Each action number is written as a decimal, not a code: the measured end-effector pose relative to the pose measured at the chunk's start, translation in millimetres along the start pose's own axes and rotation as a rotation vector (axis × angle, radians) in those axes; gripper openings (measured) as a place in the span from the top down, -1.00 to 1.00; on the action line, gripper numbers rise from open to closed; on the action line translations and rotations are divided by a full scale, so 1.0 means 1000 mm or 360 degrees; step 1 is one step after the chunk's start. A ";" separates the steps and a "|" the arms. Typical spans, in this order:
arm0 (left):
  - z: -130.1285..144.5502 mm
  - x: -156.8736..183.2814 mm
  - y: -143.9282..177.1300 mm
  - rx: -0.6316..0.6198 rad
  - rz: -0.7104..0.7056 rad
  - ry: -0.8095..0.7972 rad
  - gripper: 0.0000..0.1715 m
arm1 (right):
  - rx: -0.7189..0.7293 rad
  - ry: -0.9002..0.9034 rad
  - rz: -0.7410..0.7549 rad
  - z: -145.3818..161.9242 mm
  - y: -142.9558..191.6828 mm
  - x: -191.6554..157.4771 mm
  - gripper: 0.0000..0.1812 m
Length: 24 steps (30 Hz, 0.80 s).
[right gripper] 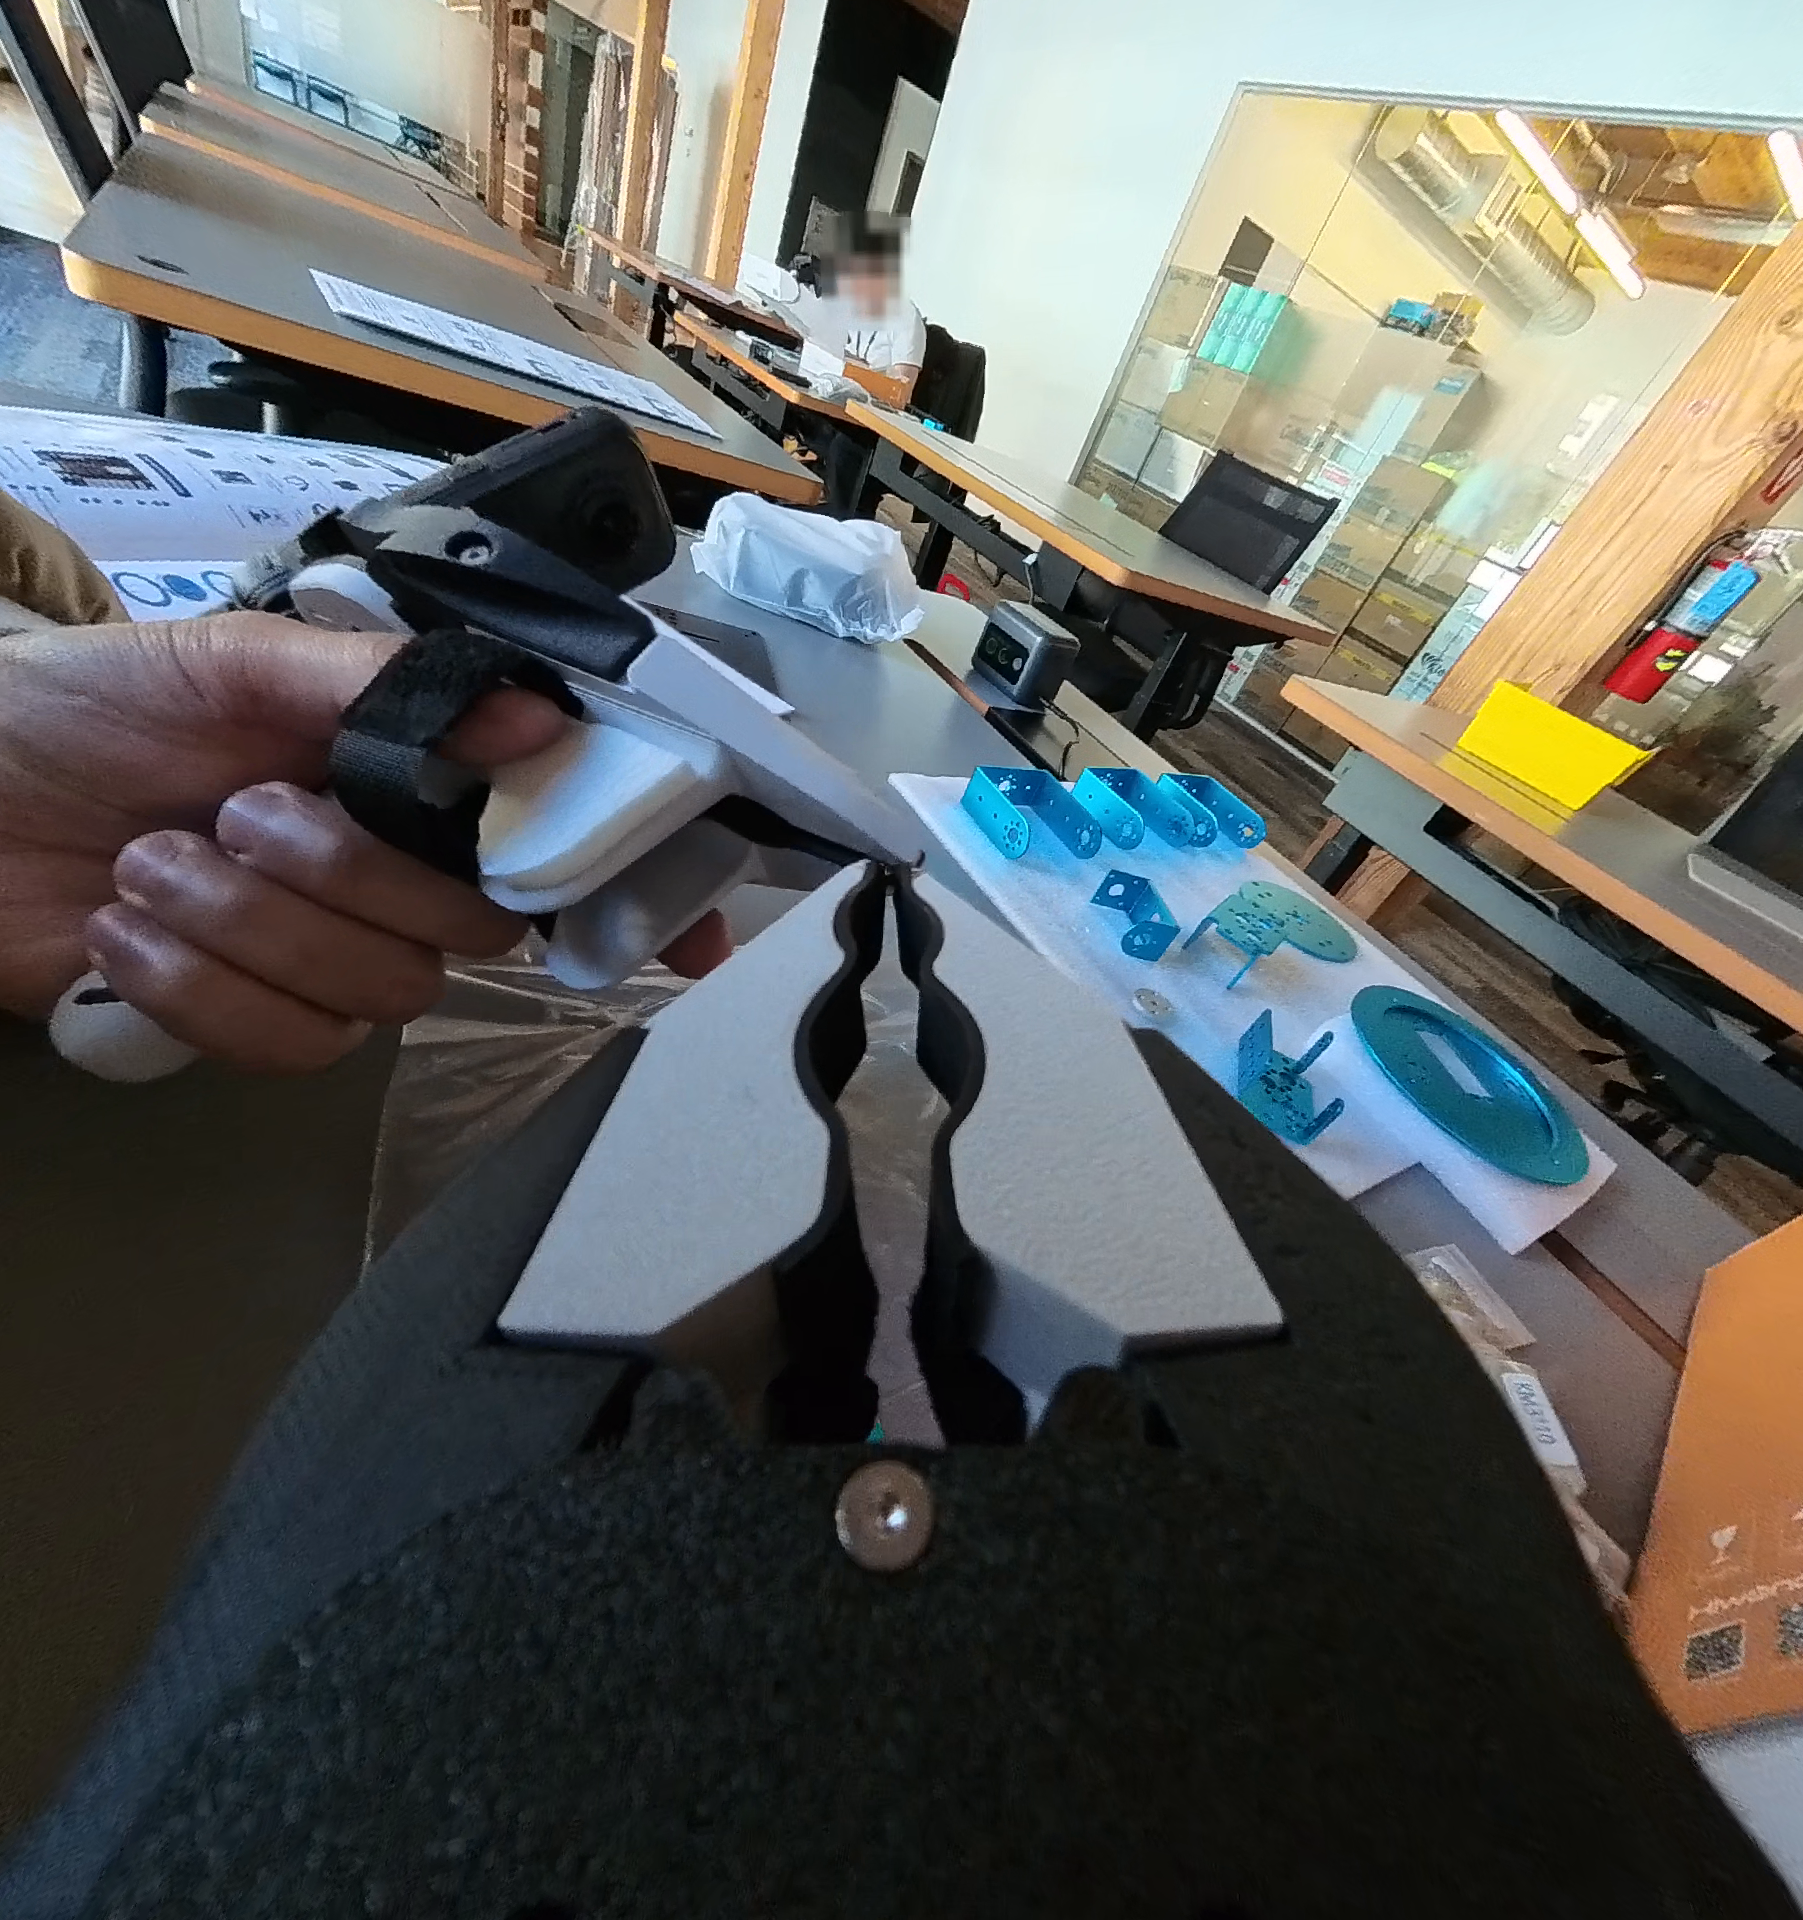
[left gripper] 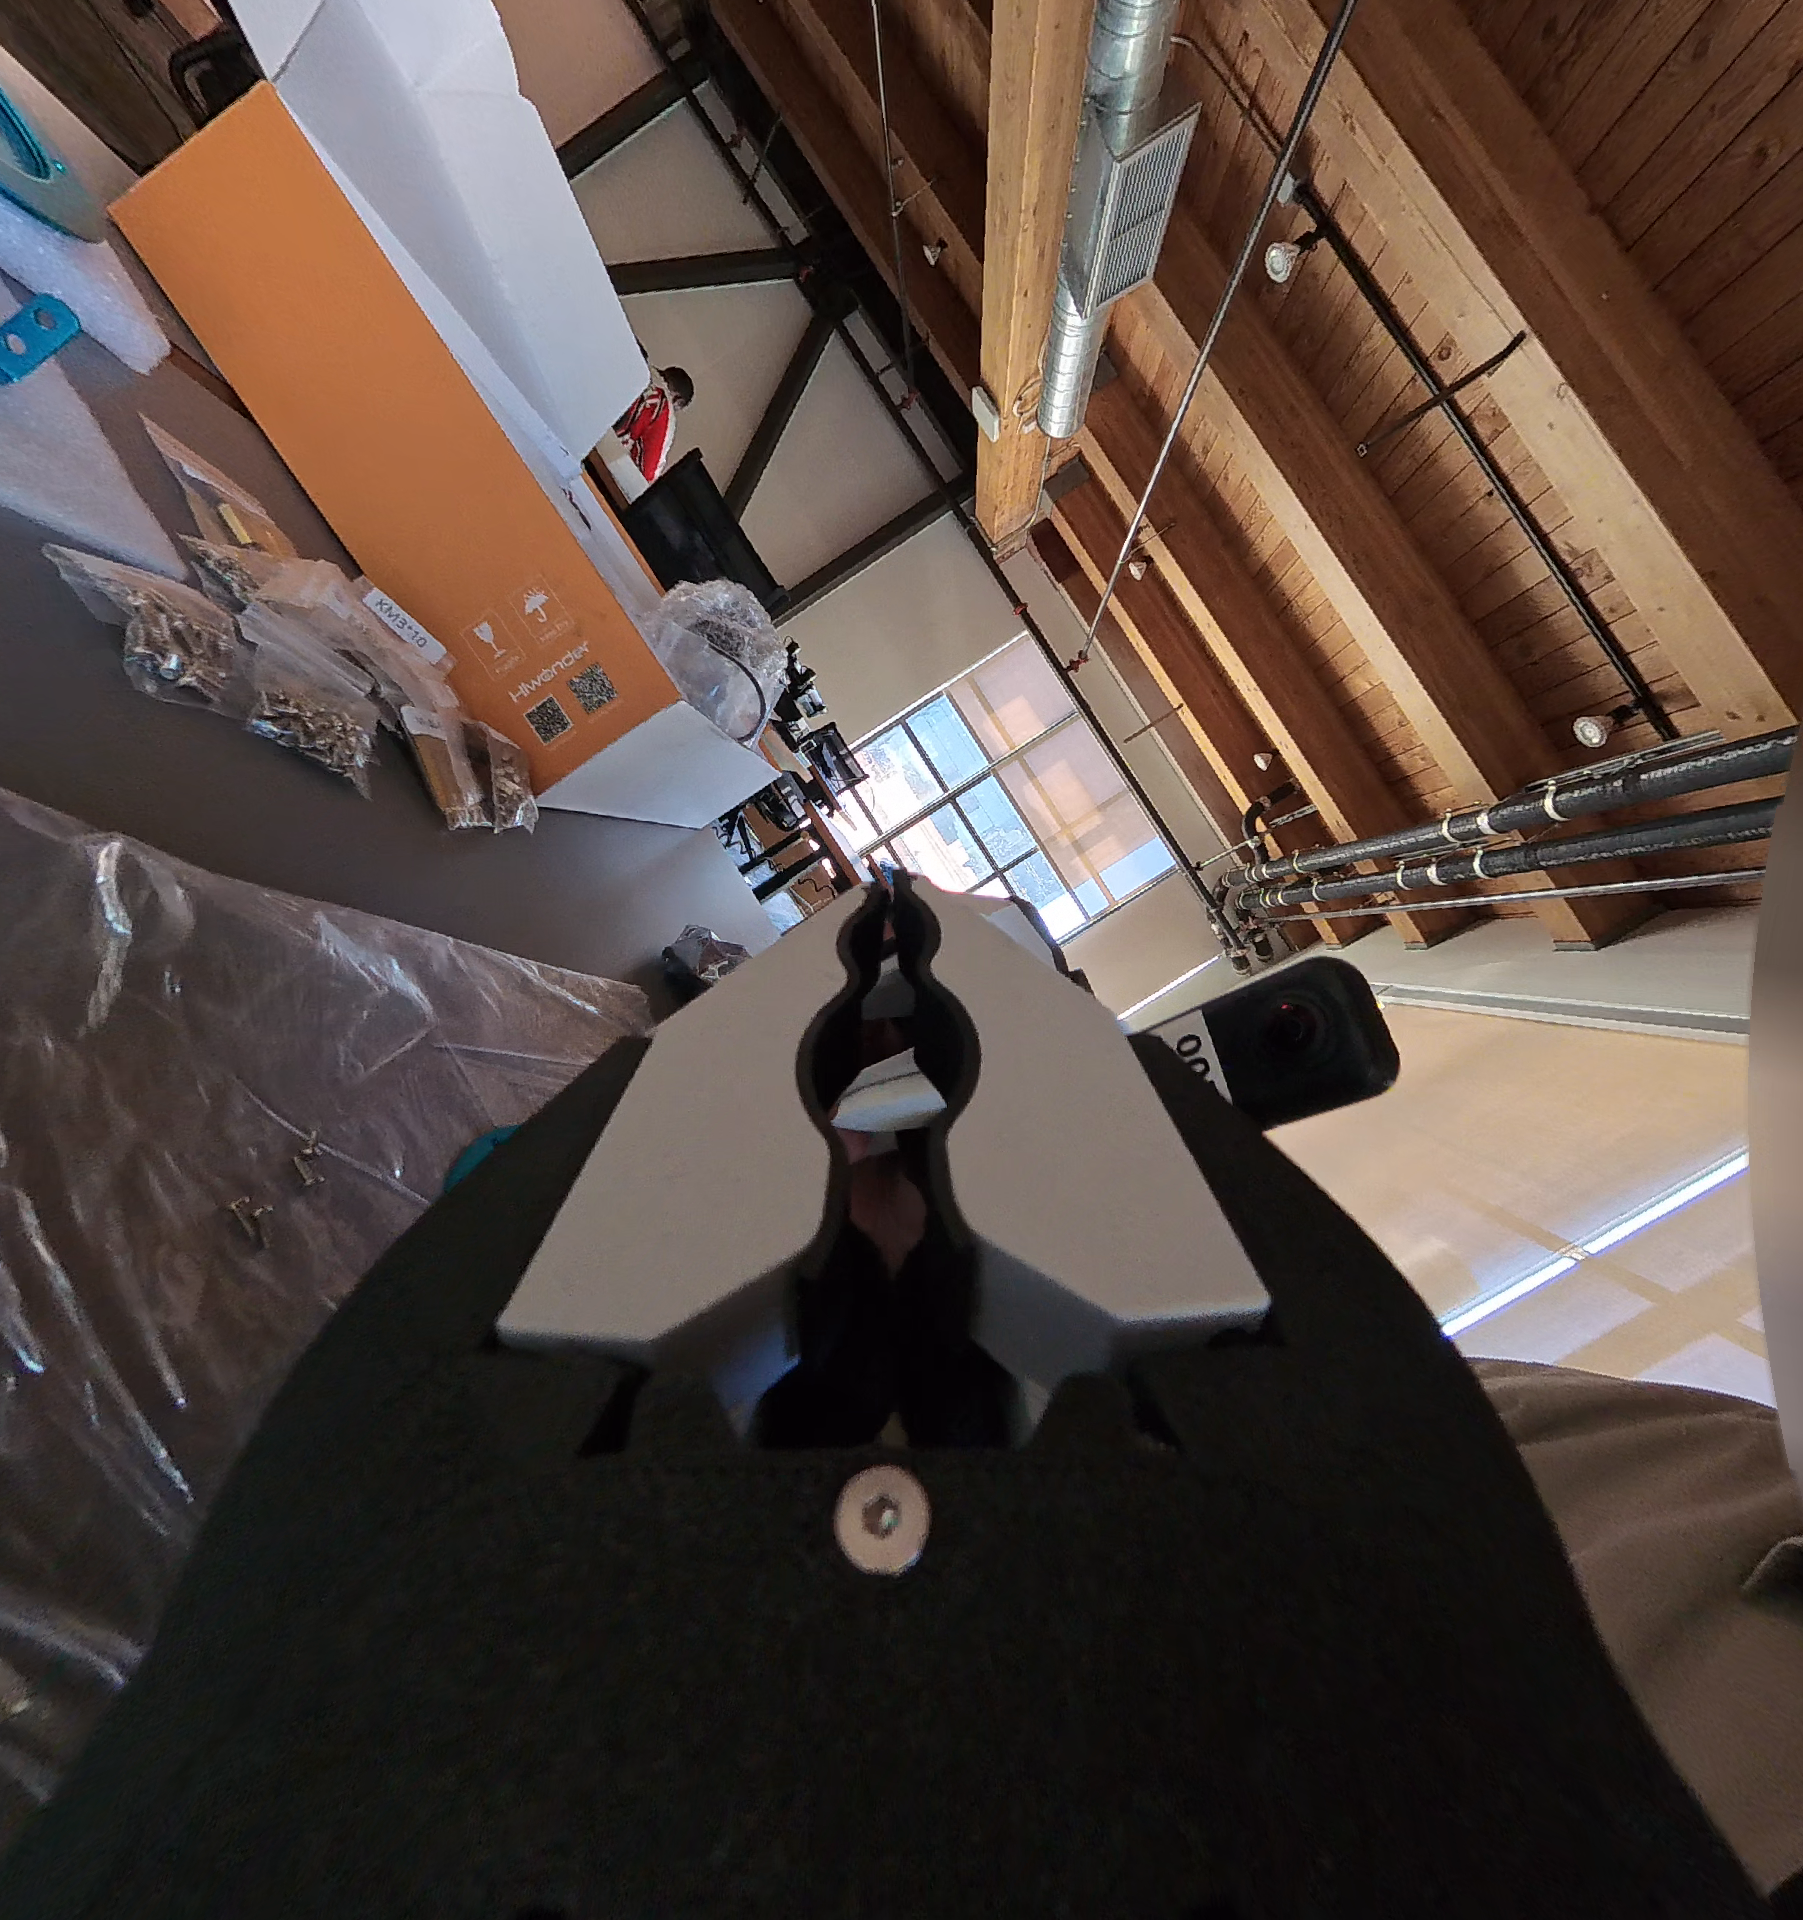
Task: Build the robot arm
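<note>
My right gripper (right gripper: 892,883) is shut, held above a clear plastic sheet (right gripper: 523,1029) on the grey table (right gripper: 876,707). My left gripper shows in the right wrist view (right gripper: 905,858), held by a hand (right gripper: 201,810); its shut tips touch my right gripper's tips. A tiny thin piece shows where they meet, too small to name. In the left wrist view the left gripper (left gripper: 892,891) is shut and tilted up toward the ceiling, with the right gripper's camera (left gripper: 1302,1039) just beyond. Blue metal brackets (right gripper: 1105,821) and a blue ring plate (right gripper: 1468,1081) lie on white foam (right gripper: 1499,1216) to the right.
An orange and white box (right gripper: 1770,1475) stands at the right, also in the left wrist view (left gripper: 357,416), with bags of screws (left gripper: 253,665) beside it. A white wrapped bundle (right gripper: 814,571) and a small grey device (right gripper: 1022,649) sit farther back. A person (right gripper: 876,332) sits at a far desk. The grippers are tip to tip, or close to it.
</note>
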<state>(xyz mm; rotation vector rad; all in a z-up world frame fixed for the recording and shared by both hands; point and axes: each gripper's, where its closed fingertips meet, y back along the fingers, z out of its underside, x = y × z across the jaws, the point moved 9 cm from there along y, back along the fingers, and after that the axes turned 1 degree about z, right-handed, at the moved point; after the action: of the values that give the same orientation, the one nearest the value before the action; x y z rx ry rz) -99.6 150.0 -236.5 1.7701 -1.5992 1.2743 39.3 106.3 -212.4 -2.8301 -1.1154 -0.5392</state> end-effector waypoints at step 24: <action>-0.030 -0.027 0.018 -0.1237 -0.0863 -0.1604 0.83 | -0.0915 -0.0247 -0.0518 0.070 -0.010 0.022 0.94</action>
<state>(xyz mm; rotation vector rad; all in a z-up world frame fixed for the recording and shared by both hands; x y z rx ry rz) -124.6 184.3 -249.6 2.1112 -1.5042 -0.5567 68.6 140.7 -271.2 -3.2187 -1.7108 -0.7820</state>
